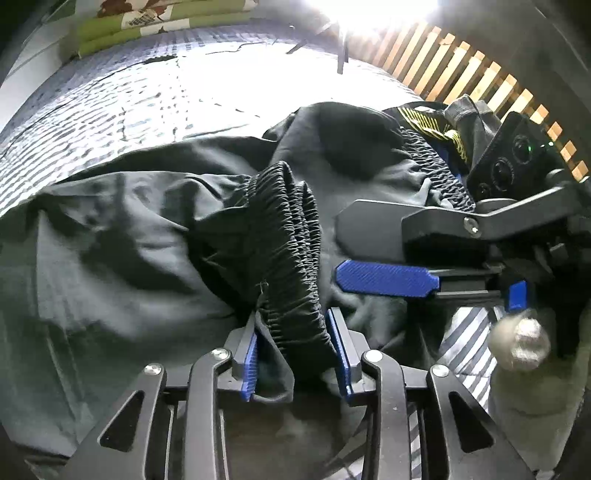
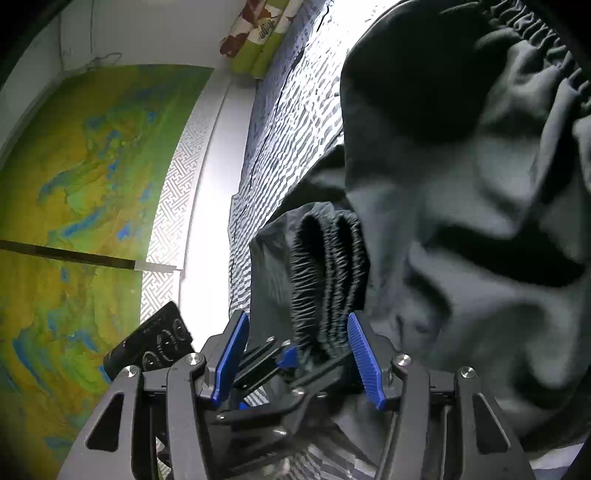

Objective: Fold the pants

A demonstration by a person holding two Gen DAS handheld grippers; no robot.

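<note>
A bed [image 1: 110, 92] spread with a blue-and-white patterned sheet fills the scene, washed out by strong light at its far end. A folded green quilt [image 1: 147, 22] with brown and white patches lies at the head of the bed, and a wooden slatted headboard [image 1: 480, 77] runs along one side. From the right wrist view, a white wall and a green-and-yellow marbled floor [image 2: 74, 184] lie beside the bed.

Dark grey pants [image 1: 129, 229] lie crumpled across the sheet, their gathered elastic waistband [image 1: 291, 236] bunched and raised. The left tongs [image 1: 291, 354] are closed on a fold of that waistband, the blue pads pressing the cloth from either side. The right tongs [image 2: 295, 354] stand apart, their blue pads spread on either side of the same ribbed waistband without pinching it; part of the left tool sits between them. In the left wrist view the right tongs [image 1: 388, 254] reach in from the right, just beside the held waistband, over the cloth. A second dark garment with yellow print [image 1: 439, 129] lies near the headboard.
</note>
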